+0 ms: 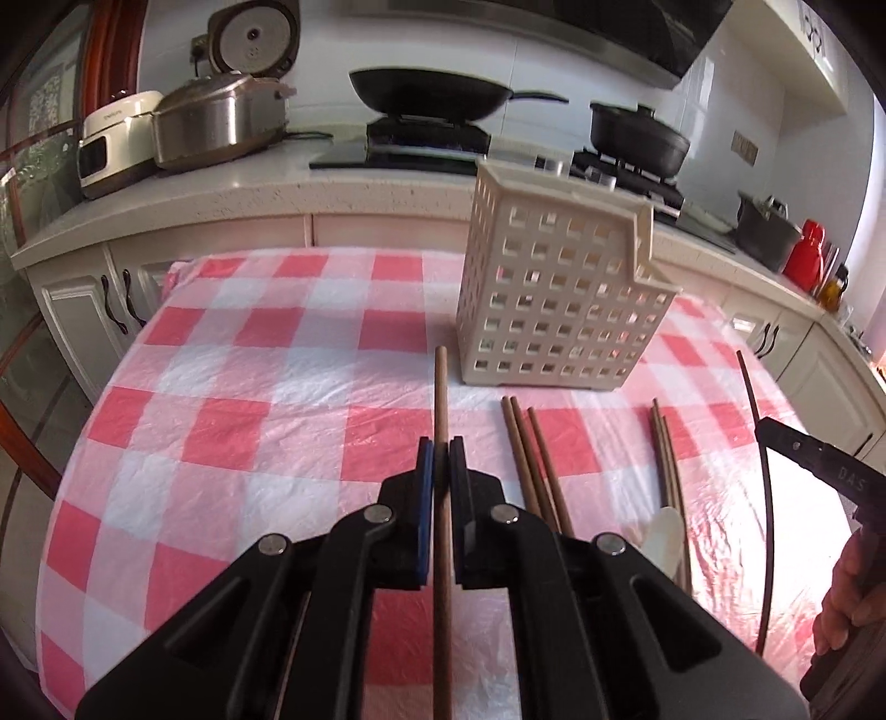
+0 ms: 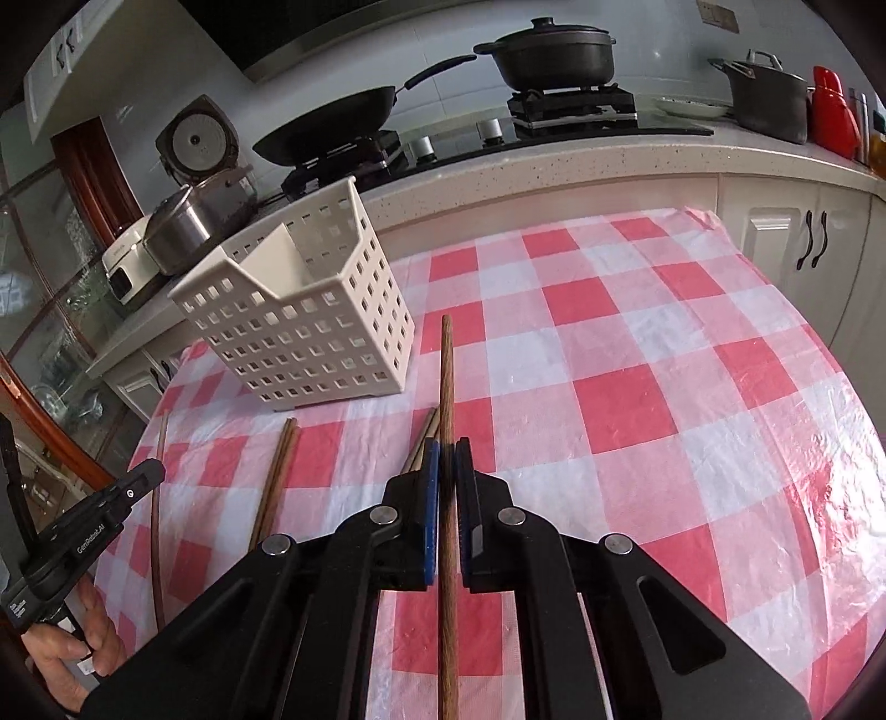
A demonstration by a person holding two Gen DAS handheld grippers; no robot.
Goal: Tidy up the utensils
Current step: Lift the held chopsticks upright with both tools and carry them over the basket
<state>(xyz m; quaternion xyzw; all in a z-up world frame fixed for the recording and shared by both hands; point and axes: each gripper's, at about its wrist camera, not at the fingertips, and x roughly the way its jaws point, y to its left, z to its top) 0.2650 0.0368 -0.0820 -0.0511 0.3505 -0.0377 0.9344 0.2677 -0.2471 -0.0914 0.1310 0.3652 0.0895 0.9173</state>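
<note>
A brown chopstick (image 1: 441, 387) is clamped between the blue pads of my left gripper (image 1: 442, 451), which is shut on it above the checked tablecloth. My right gripper (image 2: 447, 451) is shut on another brown chopstick (image 2: 446, 376) that points toward the far table edge. Each gripper also shows at the edge of the other's view: the right gripper (image 1: 767, 433) with its chopstick (image 1: 768, 526), the left gripper (image 2: 156, 472) with its chopstick (image 2: 159, 443). A cream perforated basket (image 1: 565, 288) (image 2: 310, 321) stands upright beyond both. Loose chopsticks (image 1: 531, 459) (image 2: 277, 476) and a white spoon (image 1: 664, 537) lie on the cloth.
Behind the table runs a pale kitchen counter (image 1: 332, 188) with a black wok (image 1: 432, 94), a lidded black pot (image 2: 554, 52), rice cookers (image 1: 216, 119) and a red bottle (image 2: 833, 111). White cabinet doors (image 2: 786, 243) stand close to the table's far edge.
</note>
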